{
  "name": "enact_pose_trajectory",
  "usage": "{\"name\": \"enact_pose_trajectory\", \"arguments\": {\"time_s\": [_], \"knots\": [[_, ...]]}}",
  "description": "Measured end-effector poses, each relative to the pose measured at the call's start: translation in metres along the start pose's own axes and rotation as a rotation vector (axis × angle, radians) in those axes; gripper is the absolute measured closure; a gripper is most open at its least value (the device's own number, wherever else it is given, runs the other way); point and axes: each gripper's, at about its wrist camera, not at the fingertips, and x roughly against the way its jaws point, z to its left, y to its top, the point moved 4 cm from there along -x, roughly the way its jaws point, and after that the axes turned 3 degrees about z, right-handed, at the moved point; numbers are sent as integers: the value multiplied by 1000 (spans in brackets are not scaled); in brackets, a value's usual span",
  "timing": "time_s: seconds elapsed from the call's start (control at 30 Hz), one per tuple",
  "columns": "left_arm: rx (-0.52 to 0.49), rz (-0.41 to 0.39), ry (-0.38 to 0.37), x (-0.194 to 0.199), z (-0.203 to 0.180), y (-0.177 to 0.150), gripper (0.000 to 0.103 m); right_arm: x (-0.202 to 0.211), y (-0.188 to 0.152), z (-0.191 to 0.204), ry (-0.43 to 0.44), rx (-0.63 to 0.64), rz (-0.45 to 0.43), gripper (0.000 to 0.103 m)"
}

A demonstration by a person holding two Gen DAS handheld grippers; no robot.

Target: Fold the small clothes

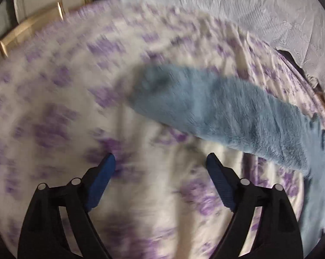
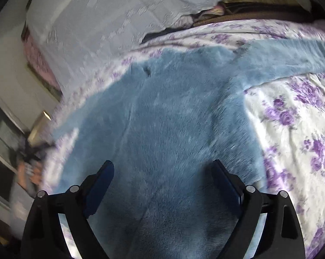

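Note:
A fuzzy blue garment [image 2: 173, 118] lies spread on a bed sheet with purple flowers [image 2: 291, 118]. In the right wrist view its body fills the middle and one sleeve [image 2: 291, 54] stretches to the upper right. My right gripper [image 2: 162, 166] is open and empty, just above the garment's body. In the left wrist view a sleeve of the garment [image 1: 237, 112] lies ahead and to the right. My left gripper [image 1: 160, 159] is open and empty over the bare sheet [image 1: 54, 108], short of the sleeve. The left view is blurred.
A white textured cover [image 1: 227, 0] lies along the far side of the bed; it also shows in the right wrist view [image 2: 97, 21]. A wooden bed frame edge [image 1: 28, 30] shows at the upper left. Dark and brown fabric [image 2: 248, 10] lies at the far right.

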Motion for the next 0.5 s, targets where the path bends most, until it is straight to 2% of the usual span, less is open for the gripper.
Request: {"name": "enact_pose_trajectory", "arguments": {"time_s": [0.07,0.13,0.23,0.27,0.3,0.37,0.4,0.43,0.5], "knots": [[39,2,-16,-8,-4,8,11,11,14,-11,8,-51,-32,11],[80,2,-30,-14,-5,20,10,19,35,-34,-28,-132,-71,11],[191,-17,-30,-21,2,34,11,28,70,-94,-132,-333,-150,11],[199,-39,-11,-20,4,38,21,32,81,-125,-174,-434,-182,11],[185,-66,22,-20,2,43,38,34,84,-146,-197,-507,-203,11],[166,-91,13,-19,0,46,56,39,86,-192,-219,-686,-265,14],[167,-102,10,-17,1,46,63,39,87,-206,-212,-734,-281,21],[170,-114,12,-15,1,46,65,39,89,-219,-200,-782,-300,27],[185,-123,2,-15,5,47,63,41,96,-241,-176,-874,-363,29]]}}
